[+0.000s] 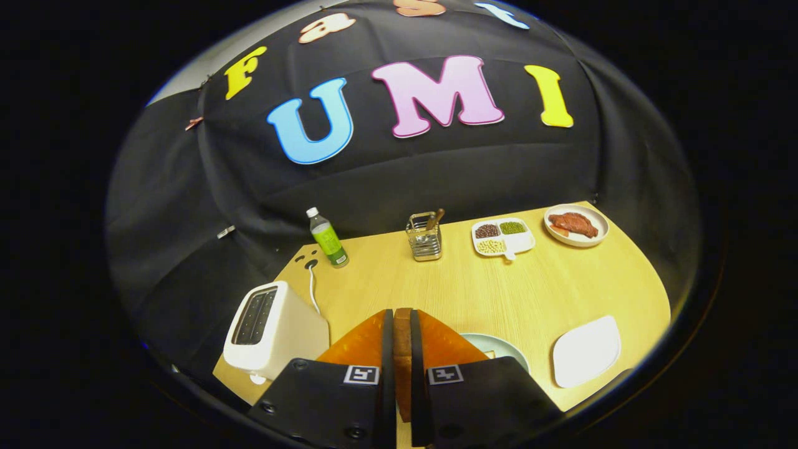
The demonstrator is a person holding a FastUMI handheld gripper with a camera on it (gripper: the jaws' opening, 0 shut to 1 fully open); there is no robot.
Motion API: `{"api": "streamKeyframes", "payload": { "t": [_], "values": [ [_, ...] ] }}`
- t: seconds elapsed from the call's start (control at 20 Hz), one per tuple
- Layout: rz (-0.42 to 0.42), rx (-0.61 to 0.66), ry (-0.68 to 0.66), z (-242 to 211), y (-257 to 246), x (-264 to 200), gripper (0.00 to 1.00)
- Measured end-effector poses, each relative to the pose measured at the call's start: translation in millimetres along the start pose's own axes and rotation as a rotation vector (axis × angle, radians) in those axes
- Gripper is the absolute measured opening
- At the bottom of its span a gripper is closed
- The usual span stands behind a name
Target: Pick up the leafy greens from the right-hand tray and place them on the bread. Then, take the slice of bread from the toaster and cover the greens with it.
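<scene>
My gripper (pixel 402 349) had its fingers clamped on a brown slice of bread (pixel 403 362), held edge-on between them. It looked light, soft and crushable, so I judged a gentle pinch across the flat faces best. Just beyond the fingers sat a pale green round plate (pixel 505 350) near the wooden table's (pixel 474 293) front edge; the white slotted toaster (pixel 271 330) stood at the front-left corner, the white tray (pixel 586 350) front-right.

tool (pixel 402 330) | black housing, screws | square coded marker on each finger
</scene>
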State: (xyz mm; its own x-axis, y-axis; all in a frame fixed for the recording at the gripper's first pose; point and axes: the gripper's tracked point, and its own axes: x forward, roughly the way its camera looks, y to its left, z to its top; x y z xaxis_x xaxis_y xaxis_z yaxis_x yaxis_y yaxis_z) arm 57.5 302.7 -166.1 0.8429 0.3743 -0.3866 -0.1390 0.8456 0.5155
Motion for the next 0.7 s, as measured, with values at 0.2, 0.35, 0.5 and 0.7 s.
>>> {"api": "streamKeyframes", "payload": {
  "t": [0.2,0.35,0.5,0.7],
  "values": [
    [-0.055,0.245,-0.059,-1,-23,14,0.14],
    [-0.126,0.387,-0.055,-24,-56,21,0.14],
    [-0.231,0.377,-0.015,-60,-98,15,0.14],
    [-0.285,0.240,0.049,-95,-123,10,0.14]
  ]
}}
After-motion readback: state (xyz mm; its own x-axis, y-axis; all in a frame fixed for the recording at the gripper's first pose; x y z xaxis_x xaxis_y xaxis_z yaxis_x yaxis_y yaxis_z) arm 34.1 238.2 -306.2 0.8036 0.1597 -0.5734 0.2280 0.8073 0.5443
